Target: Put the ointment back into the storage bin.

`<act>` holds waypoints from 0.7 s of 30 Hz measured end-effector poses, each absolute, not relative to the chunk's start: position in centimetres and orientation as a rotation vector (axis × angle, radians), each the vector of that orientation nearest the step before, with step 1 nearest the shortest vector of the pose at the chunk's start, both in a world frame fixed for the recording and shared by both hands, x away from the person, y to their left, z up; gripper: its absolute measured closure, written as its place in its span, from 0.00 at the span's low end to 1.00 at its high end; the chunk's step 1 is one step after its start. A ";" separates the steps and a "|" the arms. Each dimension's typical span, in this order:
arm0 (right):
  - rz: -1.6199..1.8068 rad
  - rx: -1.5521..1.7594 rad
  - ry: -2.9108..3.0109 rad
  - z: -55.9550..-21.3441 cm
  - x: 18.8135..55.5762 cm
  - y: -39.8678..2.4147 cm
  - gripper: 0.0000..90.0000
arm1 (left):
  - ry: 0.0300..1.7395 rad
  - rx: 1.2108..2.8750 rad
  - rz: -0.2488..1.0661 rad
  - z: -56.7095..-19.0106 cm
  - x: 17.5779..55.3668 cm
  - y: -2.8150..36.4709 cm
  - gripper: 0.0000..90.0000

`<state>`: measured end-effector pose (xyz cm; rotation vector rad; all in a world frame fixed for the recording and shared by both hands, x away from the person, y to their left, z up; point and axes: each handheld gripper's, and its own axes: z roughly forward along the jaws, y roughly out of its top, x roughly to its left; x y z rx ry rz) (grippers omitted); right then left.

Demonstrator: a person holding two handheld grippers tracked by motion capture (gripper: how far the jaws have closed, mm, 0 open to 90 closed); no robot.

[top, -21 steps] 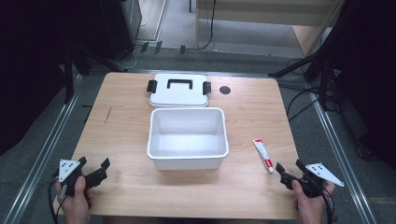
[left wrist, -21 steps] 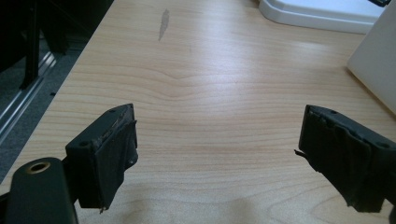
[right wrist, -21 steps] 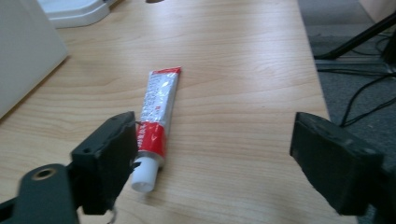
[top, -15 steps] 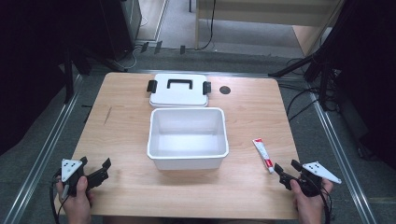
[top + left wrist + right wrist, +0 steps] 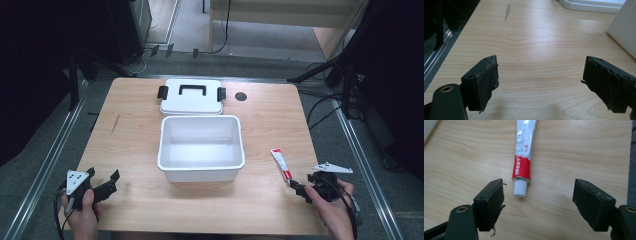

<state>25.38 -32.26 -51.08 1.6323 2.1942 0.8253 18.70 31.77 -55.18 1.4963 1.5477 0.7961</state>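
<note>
At the near left corner of the wooden worktop point(image 5: 135, 135), the left hand-held gripper point(image 5: 111, 180) is held low with its jaws spread wide and nothing between them; bare wood lies ahead of it, marked by one grey smear point(image 5: 507, 11). Toward the middle, an open white plastic box point(image 5: 201, 147) is set, and its lid point(image 5: 192, 97), with a black handle and black clips, lies flat just behind it, near the far edge. A small dark round hole point(image 5: 241, 96) is seen to the right of the lid. Right of the box, a red-and-white ointment tube point(image 5: 524, 152) lies flat with its white cap toward the person; "999" can be read on its red band, the remaining print being too small. The right hand-held gripper point(image 5: 537, 200) is held just short of the cap, jaws well apart, gripping nothing. Open wood remains between tube and right edge.
</note>
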 end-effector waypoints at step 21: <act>0.116 1.716 2.545 -49.0 31.8 -27.9 0.49 | 1.551 1.492 0.784 -55.2 18.8 31.9 0.15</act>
